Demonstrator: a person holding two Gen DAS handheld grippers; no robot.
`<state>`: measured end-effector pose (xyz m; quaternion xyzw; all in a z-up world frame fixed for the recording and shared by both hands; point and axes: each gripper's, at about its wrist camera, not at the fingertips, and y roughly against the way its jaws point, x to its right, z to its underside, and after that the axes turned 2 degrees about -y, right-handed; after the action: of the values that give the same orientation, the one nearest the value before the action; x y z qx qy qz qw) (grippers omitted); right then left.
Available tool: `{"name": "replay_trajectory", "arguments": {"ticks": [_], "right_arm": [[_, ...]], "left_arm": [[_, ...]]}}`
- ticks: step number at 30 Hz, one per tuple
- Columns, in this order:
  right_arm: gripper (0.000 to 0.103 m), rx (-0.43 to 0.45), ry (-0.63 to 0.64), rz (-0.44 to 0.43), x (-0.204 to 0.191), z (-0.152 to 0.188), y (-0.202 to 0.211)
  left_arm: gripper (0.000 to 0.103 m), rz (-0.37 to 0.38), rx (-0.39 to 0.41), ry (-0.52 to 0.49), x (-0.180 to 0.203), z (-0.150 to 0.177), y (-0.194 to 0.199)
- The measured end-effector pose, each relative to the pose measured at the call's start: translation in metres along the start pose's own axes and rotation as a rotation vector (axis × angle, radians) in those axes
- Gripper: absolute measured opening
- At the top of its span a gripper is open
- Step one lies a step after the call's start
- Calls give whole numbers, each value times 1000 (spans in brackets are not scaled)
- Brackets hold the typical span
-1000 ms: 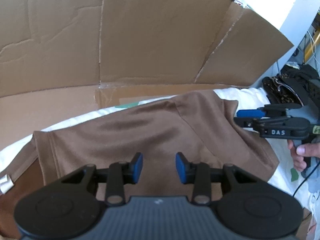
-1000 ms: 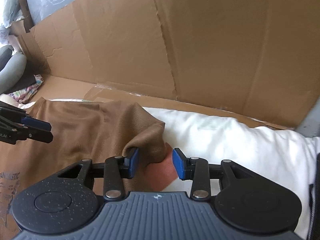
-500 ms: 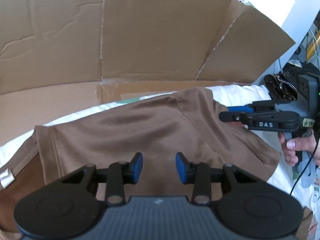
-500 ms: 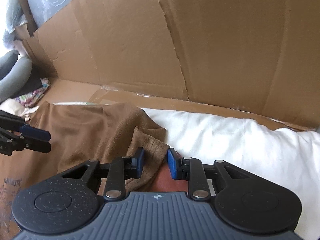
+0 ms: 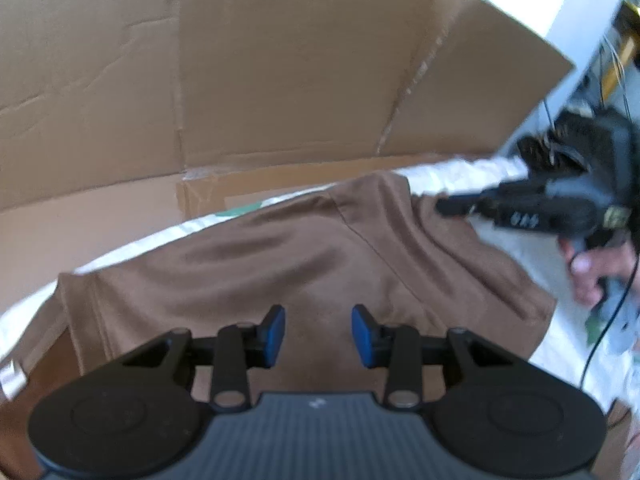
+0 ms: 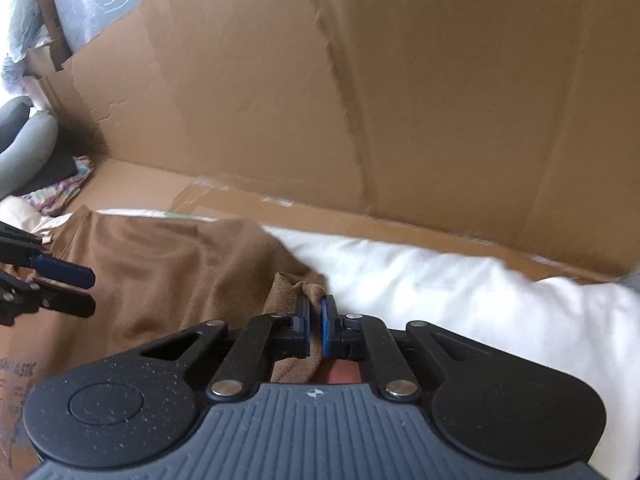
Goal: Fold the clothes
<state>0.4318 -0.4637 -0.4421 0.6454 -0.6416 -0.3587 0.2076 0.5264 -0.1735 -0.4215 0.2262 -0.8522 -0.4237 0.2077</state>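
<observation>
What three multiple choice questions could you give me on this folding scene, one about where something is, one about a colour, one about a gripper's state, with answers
1. Where does the brown shirt lie?
A. On the white bedding, in front of the cardboard wall
B. Draped over the cardboard wall
C. Inside a basket

2. What colour are the pads on the gripper fingers?
A. Red
B. Blue
C. Yellow

3. What state is the right gripper in?
A. Wide open above the bedding
B. Shut on nothing
C. Shut on a fold of the shirt

Answers:
1 A: brown fabric spreads over white bedding, with the cardboard standing behind it.
2 B: both wrist views show blue pads at the fingertips.
3 C: in the right wrist view the jaws stand nearly together with brown cloth bunched between them, while the left gripper is open over the shirt.
</observation>
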Motion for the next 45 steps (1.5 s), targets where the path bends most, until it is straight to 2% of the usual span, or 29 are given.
{"name": "replay_trajectory", "arguments": {"ticks": [7,19,29,37,40,43,45], "right_arm": [[3,38,-4,85,16,-4,32],[3,55,-59,156,47,-2,48],[2,56,-64,182,56,-6,38],[2,16,-68,194,66,-2,14],[4,14,-116,177,72,0,10],[10,27,-170,163,75,1,20],[11,29,-171,180,73,2,28]], "left_arm": [[40,0,24,-36,8,-20,-16],[38,-25,52,-62,20,-48,-48],[20,-36,68,-65,25,-59,-67],[18,-49,55,-74,26,-60,-81],[18,-58,55,-71,26,-62,-84],[17,-69,48,-76,29,-64,-82],[17,-73,43,-88,32,-65,-80]]}}
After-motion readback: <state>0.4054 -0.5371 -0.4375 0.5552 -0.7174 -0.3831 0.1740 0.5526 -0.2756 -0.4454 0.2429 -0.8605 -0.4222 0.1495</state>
